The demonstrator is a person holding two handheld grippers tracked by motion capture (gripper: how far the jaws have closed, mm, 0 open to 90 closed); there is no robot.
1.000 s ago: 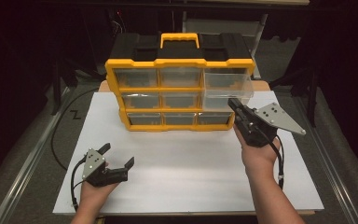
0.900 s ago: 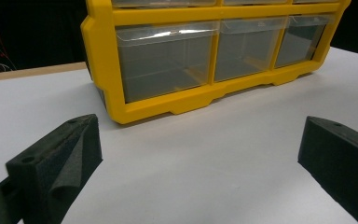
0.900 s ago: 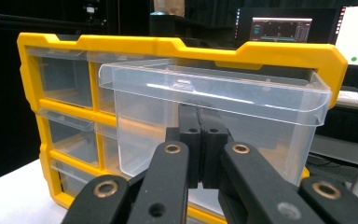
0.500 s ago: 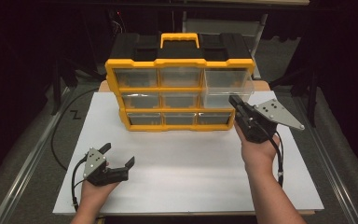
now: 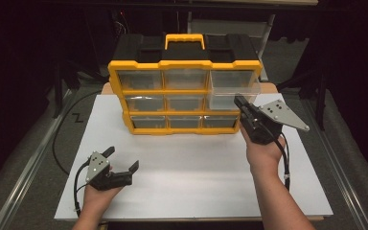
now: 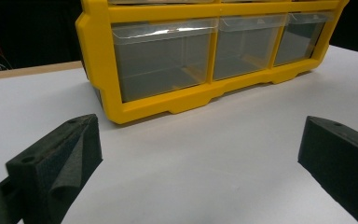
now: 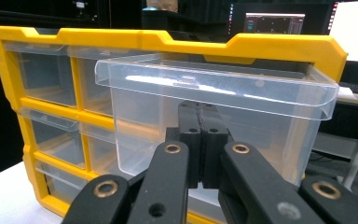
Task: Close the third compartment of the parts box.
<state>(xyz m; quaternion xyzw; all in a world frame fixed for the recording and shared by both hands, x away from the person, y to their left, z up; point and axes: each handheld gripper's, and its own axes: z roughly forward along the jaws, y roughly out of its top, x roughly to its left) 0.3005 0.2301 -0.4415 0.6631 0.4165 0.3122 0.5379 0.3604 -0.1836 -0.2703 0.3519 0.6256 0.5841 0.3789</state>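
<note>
A yellow organizer (image 5: pixel 184 63) with a black top and clear drawers stands at the back of the white board (image 5: pixel 196 187). Its upper right drawer (image 5: pixel 234 94) sticks out of the frame. My right gripper (image 5: pixel 239 101) is shut, and its tips press against the clear front wall of that drawer (image 7: pixel 214 88) below the lip; nothing is between the jaws (image 7: pixel 199 112). My left gripper (image 5: pixel 122 158) rests open on the board near the front left, well clear of the organizer (image 6: pixel 98 60), with bare board between its jaws (image 6: pixel 200 149).
A black cable (image 5: pixel 60 139) loops off the board's left side. Metal rails run along both table edges. Dark shelving and a stand sit behind the organizer. A monitor (image 7: pixel 274 22) glows in the background of the right gripper view.
The upper right drawer has slid partway back into the frame with the right gripper against it. The left gripper has not moved.
</note>
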